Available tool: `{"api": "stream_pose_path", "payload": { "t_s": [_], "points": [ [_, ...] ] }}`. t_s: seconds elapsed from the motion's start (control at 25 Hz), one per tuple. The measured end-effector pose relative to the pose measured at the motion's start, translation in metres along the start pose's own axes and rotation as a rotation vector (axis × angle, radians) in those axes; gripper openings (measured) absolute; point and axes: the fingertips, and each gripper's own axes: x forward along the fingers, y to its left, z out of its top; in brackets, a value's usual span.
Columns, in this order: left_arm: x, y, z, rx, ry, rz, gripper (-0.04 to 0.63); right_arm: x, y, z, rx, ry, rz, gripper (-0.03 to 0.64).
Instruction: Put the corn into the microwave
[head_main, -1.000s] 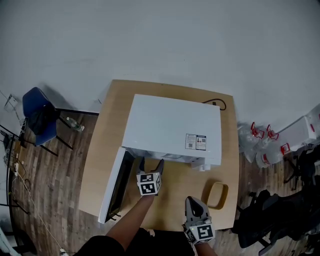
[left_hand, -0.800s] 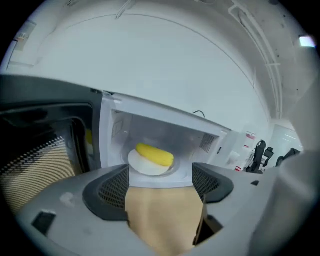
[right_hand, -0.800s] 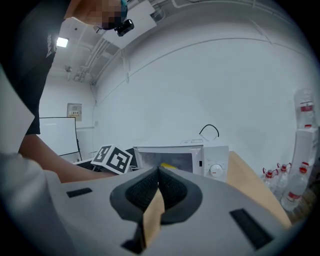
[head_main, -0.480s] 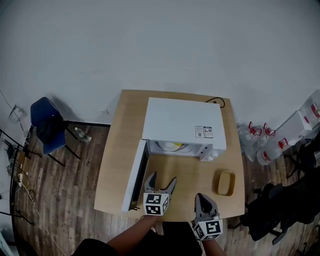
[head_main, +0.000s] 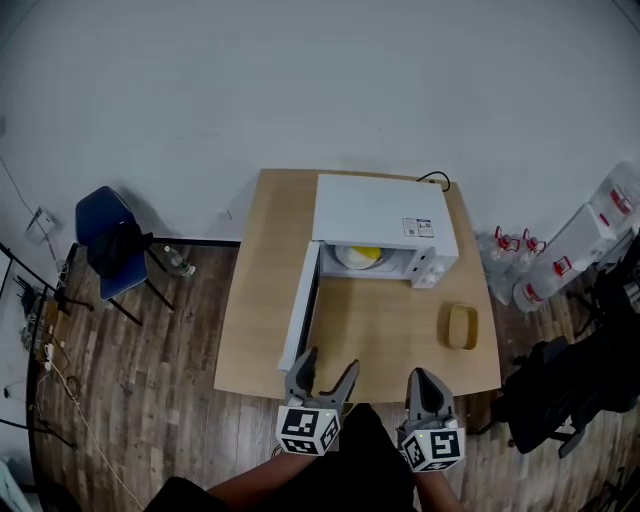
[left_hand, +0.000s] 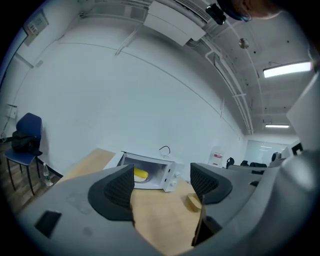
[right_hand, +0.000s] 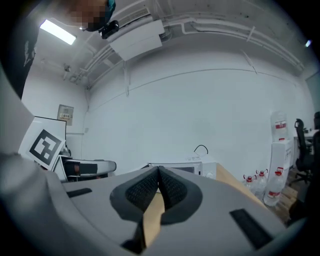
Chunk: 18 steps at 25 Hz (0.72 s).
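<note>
The yellow corn (head_main: 364, 254) lies on the plate inside the white microwave (head_main: 384, 215), whose door (head_main: 300, 310) hangs open to the left. In the left gripper view the corn (left_hand: 141, 174) shows in the open cavity, far ahead. My left gripper (head_main: 323, 373) is open and empty, held at the table's near edge. To its right, my right gripper (head_main: 427, 385) is shut with nothing in it, also back from the table.
A small tan tray (head_main: 461, 326) lies on the wooden table (head_main: 370, 340) to the right of the microwave. A blue chair (head_main: 105, 240) stands on the floor at the left. Water jugs (head_main: 515, 268) crowd the floor at the right.
Both grippers have drawn back from the microwave to the table's near edge. The view has pulled away, and the corn inside the open cavity now shows.
</note>
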Motion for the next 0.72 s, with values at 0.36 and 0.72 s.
{"api": "stream_pose_path", "payload": {
  "t_s": [0.36,0.72],
  "points": [
    [-0.08,-0.007,0.003,0.02,0.018,-0.026,0.085,-0.038,0.065,0.004,-0.053,-0.033,0.063,0.058],
    [-0.094,-0.025,0.008,0.095,0.006,-0.062,0.016,-0.056,0.075,0.008,-0.101,-0.03,0.042,0.058]
  ]
}}
